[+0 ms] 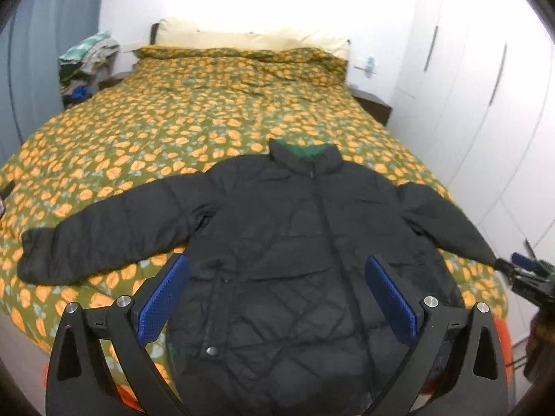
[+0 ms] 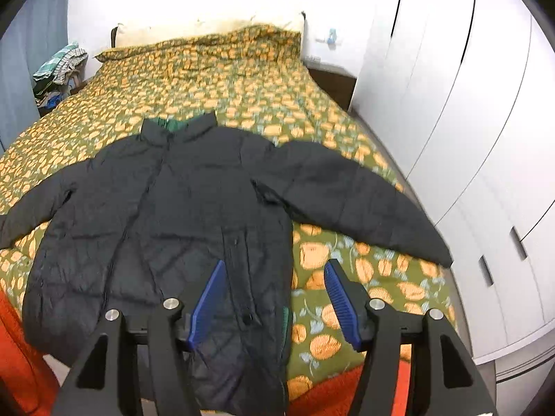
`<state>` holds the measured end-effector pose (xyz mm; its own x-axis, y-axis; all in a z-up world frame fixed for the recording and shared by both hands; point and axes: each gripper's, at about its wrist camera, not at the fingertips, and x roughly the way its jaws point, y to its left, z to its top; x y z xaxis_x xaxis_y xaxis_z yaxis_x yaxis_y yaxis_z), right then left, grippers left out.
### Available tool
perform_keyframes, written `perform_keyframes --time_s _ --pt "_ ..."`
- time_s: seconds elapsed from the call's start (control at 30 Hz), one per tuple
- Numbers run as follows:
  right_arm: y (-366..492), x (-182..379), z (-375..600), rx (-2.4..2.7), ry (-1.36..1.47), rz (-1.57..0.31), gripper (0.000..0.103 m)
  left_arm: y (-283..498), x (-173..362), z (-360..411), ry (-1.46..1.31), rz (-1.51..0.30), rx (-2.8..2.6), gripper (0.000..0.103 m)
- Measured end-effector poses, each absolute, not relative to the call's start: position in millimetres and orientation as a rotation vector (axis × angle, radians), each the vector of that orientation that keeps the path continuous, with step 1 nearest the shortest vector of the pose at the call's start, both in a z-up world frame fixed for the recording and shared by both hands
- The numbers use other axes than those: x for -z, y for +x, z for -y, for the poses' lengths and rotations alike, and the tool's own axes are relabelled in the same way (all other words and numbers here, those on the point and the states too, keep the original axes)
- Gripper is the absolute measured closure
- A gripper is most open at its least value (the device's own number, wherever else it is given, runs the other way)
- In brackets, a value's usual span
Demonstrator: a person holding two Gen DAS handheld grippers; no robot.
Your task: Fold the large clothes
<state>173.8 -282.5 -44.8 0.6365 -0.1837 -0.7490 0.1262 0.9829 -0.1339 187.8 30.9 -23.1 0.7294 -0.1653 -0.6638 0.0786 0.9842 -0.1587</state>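
A black quilted jacket (image 1: pixel 277 228) lies flat, front up, on the bed, with both sleeves spread out and a green lining showing at the collar. It also shows in the right wrist view (image 2: pixel 166 215). My left gripper (image 1: pixel 277 263) is open and empty above the jacket's lower body. My right gripper (image 2: pixel 274 270) is open and empty above the jacket's right hem edge, below the right sleeve (image 2: pixel 360 201). The right gripper also shows in the left wrist view (image 1: pixel 527 270), beside the right cuff.
The bed (image 1: pixel 194 111) has a green cover with orange flowers and pillows (image 1: pixel 249 38) at the head. A pile of clothes (image 1: pixel 86 66) stands at the far left. White wardrobes (image 2: pixel 451 104) line the right side. An orange fabric (image 2: pixel 20 353) hangs below the bed's near edge.
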Motion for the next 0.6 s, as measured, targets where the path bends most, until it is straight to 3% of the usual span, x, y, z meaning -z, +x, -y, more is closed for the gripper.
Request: perform_keyframes --time_s 0.6 --pt "190 24 280 0.296 -0.124 -0.790 0.042 209 47 -36 -0.130 -0.829 0.056 0.001"
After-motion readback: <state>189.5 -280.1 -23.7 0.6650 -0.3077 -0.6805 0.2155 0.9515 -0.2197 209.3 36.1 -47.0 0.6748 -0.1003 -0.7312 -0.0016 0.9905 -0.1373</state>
